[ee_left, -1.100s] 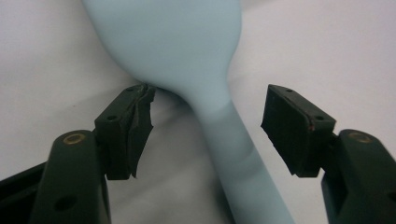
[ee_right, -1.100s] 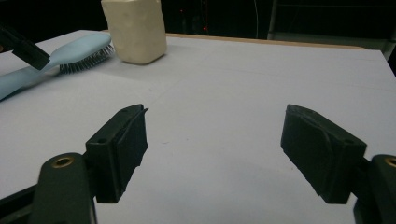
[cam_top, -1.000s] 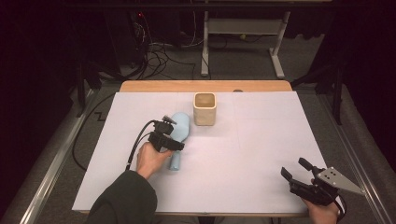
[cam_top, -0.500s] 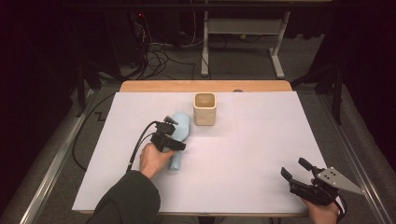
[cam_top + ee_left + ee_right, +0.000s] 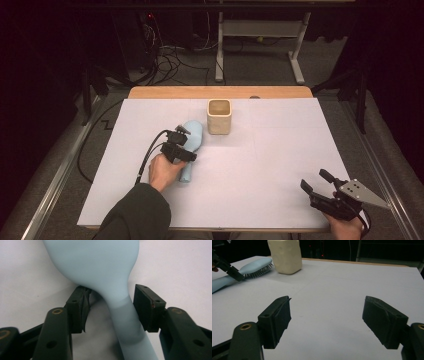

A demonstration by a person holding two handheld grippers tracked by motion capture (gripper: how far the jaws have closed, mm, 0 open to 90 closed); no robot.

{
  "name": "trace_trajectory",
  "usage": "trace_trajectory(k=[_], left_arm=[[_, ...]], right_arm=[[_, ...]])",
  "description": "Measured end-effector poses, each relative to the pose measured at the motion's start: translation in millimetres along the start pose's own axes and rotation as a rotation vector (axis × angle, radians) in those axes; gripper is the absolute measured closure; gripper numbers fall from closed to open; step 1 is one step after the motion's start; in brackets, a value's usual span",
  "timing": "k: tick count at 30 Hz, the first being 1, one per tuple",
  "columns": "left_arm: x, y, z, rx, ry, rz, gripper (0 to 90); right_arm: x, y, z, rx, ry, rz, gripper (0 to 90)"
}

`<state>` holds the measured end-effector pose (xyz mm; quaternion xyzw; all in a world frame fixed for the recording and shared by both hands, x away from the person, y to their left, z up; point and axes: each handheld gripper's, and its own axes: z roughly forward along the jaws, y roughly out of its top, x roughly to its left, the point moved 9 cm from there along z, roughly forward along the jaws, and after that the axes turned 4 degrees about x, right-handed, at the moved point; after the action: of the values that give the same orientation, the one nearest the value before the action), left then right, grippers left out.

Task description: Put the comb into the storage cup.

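Note:
A light blue hairbrush (image 5: 193, 134) lies bristles down on the white table, left of centre. My left gripper (image 5: 181, 145) is lowered over it, one jaw on each side of the narrow neck where the head meets the handle (image 5: 125, 322). Its jaws have just been closing. In the left gripper view a gap still shows between the left pad (image 5: 81, 310) and the handle, and the right pad (image 5: 146, 306) is almost touching. My right gripper (image 5: 316, 182) rests near the table's front right corner, open with nothing between its fingers (image 5: 327, 320). The right gripper view shows the brush (image 5: 254, 266) at far left.
A cream square cup (image 5: 219, 116) stands upright just right of the brush head, toward the back; it also stands in the right gripper view (image 5: 285, 256). White paper (image 5: 260, 155) covers the table, with a wooden strip (image 5: 220, 92) along the far edge. Cables lie on the floor beyond.
The left gripper's jaws have narrowed around the brush neck. Neither hand has shifted, and the brush and cup have stayed where they were.

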<state>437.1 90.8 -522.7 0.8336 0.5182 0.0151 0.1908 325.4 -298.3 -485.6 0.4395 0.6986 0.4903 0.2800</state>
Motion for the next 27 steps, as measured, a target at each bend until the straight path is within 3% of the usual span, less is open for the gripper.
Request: trace_trajectory(k=[17, 27], left_arm=[[12.5, -2.8, -3.8, 0.027, 0.01, 0.0, 65.4], [13.9, -2.4, -3.1, 0.045, 0.007, -0.007, 67.4]], right_arm=[[0.6, 0.0, 0.2, 0.001, 0.005, 0.002, 23.2], [1.3, 0.3, 0.3, 0.0, 0.014, 0.007, 22.9]])
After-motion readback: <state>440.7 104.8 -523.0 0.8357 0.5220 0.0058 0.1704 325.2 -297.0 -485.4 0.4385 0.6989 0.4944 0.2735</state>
